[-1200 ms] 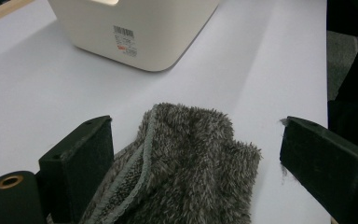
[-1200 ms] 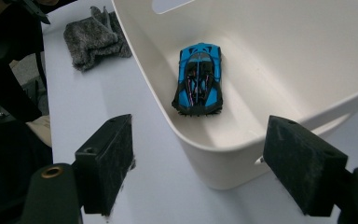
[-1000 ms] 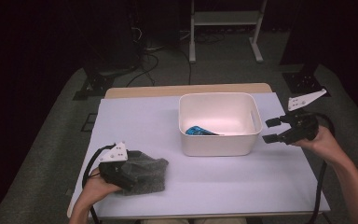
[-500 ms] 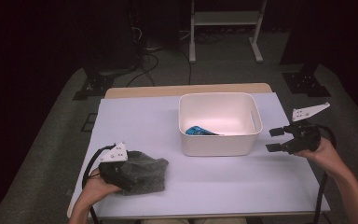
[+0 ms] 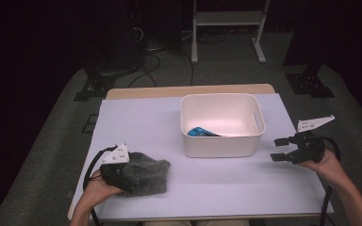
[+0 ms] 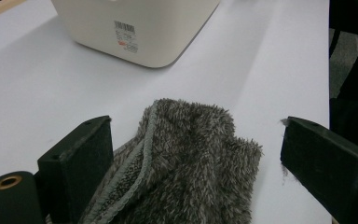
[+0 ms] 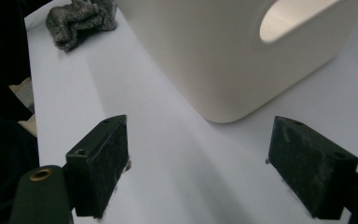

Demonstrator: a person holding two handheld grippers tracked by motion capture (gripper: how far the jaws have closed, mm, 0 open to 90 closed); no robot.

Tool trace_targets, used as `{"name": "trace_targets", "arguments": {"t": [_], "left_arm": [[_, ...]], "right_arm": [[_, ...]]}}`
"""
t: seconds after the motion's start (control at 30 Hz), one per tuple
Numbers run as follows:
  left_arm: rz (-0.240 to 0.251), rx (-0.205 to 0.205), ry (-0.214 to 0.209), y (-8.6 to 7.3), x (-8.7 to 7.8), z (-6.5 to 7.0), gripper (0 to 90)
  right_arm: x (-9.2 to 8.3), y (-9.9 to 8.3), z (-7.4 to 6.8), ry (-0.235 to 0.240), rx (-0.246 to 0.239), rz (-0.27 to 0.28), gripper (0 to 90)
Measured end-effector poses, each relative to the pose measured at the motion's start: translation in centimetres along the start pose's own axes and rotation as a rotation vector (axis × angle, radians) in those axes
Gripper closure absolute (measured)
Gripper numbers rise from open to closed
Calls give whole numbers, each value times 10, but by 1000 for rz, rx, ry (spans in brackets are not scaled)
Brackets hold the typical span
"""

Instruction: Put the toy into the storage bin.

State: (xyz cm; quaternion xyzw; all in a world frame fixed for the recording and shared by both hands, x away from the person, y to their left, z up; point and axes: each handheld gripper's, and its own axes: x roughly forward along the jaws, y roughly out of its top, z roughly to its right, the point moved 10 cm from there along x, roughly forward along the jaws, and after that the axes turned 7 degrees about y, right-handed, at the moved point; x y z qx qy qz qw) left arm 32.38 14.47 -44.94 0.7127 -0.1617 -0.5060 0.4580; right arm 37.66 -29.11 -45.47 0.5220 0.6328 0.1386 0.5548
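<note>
A grey fuzzy cloth point(image 5: 156, 172) lies crumpled near the front left of the white table point(image 5: 141, 122). My left gripper point(image 5: 133, 176) rests low over it. In the left gripper view the cloth point(image 6: 191, 172) sits between the wide jaws of that gripper point(image 6: 198, 128); the right jaw stands apart from it. A white plastic bin point(image 5: 221, 143) stands mid-table with a blue item point(image 5: 202, 132) inside. My right gripper point(image 5: 280, 149) hovers open to the right of the bin, jaws pointing at it. In the right gripper view nothing lies between the jaws of the gripper point(image 7: 198, 126), and the bin's corner point(image 7: 223, 56) is just ahead.
The bin has a handle cut-out point(image 7: 298, 18) in its side wall. The table's right edge point(image 5: 311, 188) runs close beneath my right hand. Dark stands and cables point(image 5: 146, 52) sit on the floor beyond the table.
My right gripper has come down and nearer the front, from beside the bin's rim to low at its right side. The left gripper and the cloth have stayed put.
</note>
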Motion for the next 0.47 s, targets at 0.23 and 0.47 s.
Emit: {"name": "trace_targets", "arguments": {"t": [0.23, 0.47], "left_arm": [[-1, 2, 4, 1, 4, 0, 89], [0, -6, 12, 0, 3, -4, 89]], "right_arm": [[4, -19, 3, -11, 33, -2, 186], [15, -28, 3, -31, 15, -21, 183]]}}
